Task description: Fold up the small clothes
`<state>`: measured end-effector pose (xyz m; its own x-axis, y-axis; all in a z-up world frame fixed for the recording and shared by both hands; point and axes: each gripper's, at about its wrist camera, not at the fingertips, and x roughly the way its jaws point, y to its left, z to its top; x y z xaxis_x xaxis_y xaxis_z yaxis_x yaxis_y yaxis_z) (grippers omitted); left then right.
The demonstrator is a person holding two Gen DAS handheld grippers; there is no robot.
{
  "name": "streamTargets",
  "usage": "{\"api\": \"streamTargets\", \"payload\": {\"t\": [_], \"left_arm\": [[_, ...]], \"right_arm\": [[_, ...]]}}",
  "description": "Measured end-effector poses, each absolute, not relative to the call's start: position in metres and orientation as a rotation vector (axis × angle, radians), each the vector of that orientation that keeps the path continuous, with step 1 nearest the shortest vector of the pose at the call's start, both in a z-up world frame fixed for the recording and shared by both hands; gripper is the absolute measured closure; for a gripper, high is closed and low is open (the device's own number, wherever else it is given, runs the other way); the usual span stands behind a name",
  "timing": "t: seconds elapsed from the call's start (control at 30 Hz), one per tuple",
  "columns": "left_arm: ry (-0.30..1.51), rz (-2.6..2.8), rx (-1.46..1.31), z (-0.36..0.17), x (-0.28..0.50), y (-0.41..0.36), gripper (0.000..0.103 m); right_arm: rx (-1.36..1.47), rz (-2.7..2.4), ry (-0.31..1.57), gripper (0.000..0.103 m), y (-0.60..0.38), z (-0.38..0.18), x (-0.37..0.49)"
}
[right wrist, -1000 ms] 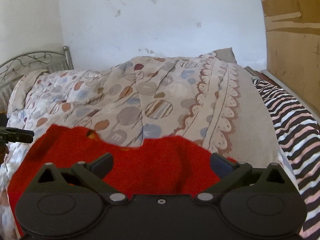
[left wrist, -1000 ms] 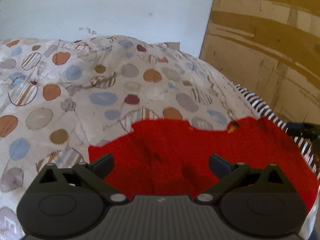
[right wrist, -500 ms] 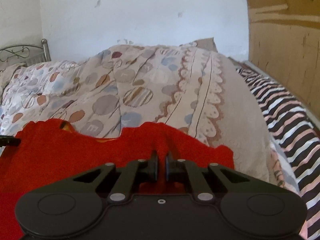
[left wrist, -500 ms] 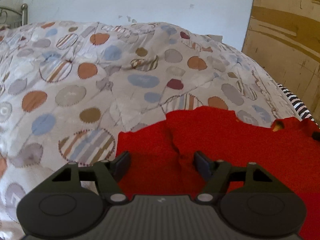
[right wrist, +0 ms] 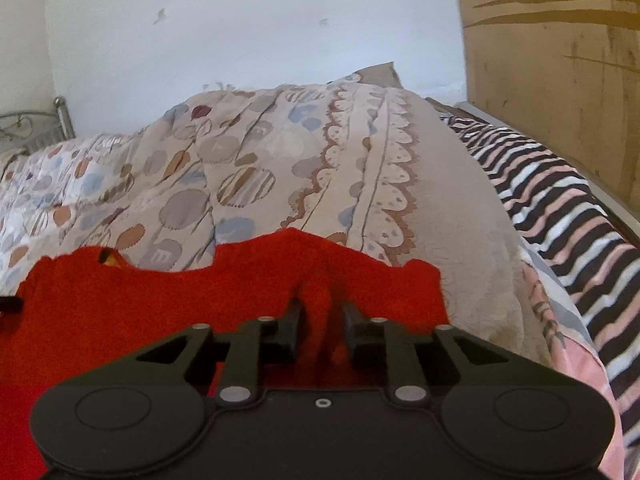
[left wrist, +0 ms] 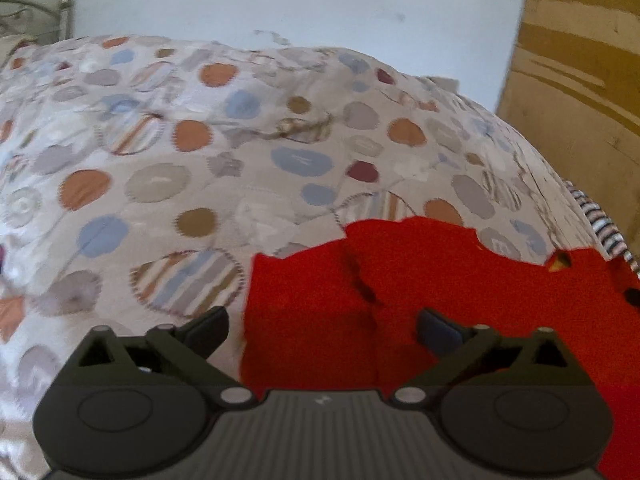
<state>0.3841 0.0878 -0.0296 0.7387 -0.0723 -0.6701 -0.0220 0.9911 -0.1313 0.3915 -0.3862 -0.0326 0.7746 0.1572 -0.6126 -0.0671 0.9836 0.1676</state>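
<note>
1. Cloth first: the red garment (left wrist: 400, 300) lies spread on the bed's spotted quilt (left wrist: 180, 152), right under and ahead of both my tools, its long side running across from one to the other.
2. My left hand-held gripper (left wrist: 322, 326) has just been opening again and now stands wide, grasping nothing; the garment's left edge and a raised crease lie in the gap between its fingers, untouched.
3. My right hand-held gripper (right wrist: 320, 320) has just been easing apart, yet a pinched ridge of red cloth stands between its fingers (right wrist: 294, 326); I cannot tell for sure that the pads press on it.
4. The striped sheet (right wrist: 560, 216) lies off to my right, clear of the garment.
5. I judge the left side needs a fresh pinch at that crease, which sits straight ahead, before the edge can be carried across toward the right.
</note>
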Motion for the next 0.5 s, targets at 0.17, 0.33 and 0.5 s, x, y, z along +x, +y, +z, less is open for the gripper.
{"api": "streamTargets", "payload": {"t": [0.17, 0.33, 0.5], "left_arm": [[0.752, -0.015, -0.154, -0.018, 0.365, 0.092, 0.000], [0.792, 0.036, -0.198, -0.007, 0.348, 0.095, 0.000], [0.802, 0.064, -0.242, 0.007, 0.328, 0.099, 0.000]], "right_arm": [[0.037, 0.125, 0.628, 0.030, -0.376, -0.015, 0.369], [0.012, 0.189, 0.566, 0.004, -0.363, 0.005, 0.340], [-0.025, 0.224, 0.507, 0.001, -0.343, 0.025, 0.309]]}}
